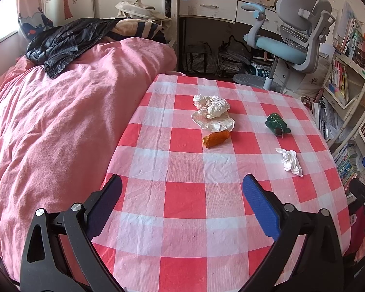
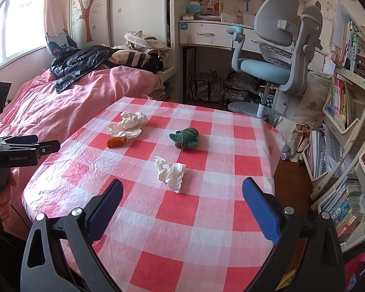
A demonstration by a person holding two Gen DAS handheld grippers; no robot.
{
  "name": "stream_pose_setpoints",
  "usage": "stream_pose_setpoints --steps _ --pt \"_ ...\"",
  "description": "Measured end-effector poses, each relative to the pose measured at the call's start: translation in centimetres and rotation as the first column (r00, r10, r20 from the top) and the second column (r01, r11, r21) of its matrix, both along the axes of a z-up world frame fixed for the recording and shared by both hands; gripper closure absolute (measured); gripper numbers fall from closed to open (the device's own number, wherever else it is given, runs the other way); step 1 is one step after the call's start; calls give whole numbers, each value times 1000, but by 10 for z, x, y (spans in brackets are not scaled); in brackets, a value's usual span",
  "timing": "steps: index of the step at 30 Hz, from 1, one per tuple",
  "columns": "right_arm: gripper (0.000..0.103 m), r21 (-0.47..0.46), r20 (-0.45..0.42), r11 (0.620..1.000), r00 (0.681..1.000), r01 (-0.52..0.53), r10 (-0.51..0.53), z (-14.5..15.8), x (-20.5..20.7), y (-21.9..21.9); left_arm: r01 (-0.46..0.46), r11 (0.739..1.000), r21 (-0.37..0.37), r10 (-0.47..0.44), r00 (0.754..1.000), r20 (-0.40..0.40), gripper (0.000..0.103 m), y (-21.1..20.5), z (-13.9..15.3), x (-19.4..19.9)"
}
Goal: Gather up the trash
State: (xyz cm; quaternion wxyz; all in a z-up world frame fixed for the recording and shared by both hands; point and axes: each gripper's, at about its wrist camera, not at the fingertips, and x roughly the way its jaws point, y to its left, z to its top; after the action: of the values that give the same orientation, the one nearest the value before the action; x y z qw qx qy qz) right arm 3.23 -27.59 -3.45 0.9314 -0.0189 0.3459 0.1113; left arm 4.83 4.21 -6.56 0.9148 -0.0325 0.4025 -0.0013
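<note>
**Both grippers spread above the checked table**

The left gripper (image 1: 182, 189) hovers over the near edge of the table (image 1: 182, 219), fingers wide apart and holding nothing. The right gripper (image 2: 182, 194) hangs likewise, spread and empty. From left to right lie a large crumpled paper wad (image 2: 127, 124), an orange piece (image 2: 116, 142) just beside it, a small crumpled tissue (image 2: 171, 174) nearer, and a green plush toy (image 2: 186, 137).

Left gripper (image 1: 182, 187) jaws spread above checked tablecloth (image 1: 187, 206), crumpled tissue (image 1: 290, 161), paper wad (image 1: 213, 115), orange bottle (image 1: 215, 139), green plush toy (image 1: 277, 124).
</note>
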Motion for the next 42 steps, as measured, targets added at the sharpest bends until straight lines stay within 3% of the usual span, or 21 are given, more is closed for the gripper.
stream_pose_setpoints --steps 42 --pt "9 -3 2 1000 1000 -3 3 0 -1 3 5 1000 4 -5 1000 -5 8 -3 1 0"
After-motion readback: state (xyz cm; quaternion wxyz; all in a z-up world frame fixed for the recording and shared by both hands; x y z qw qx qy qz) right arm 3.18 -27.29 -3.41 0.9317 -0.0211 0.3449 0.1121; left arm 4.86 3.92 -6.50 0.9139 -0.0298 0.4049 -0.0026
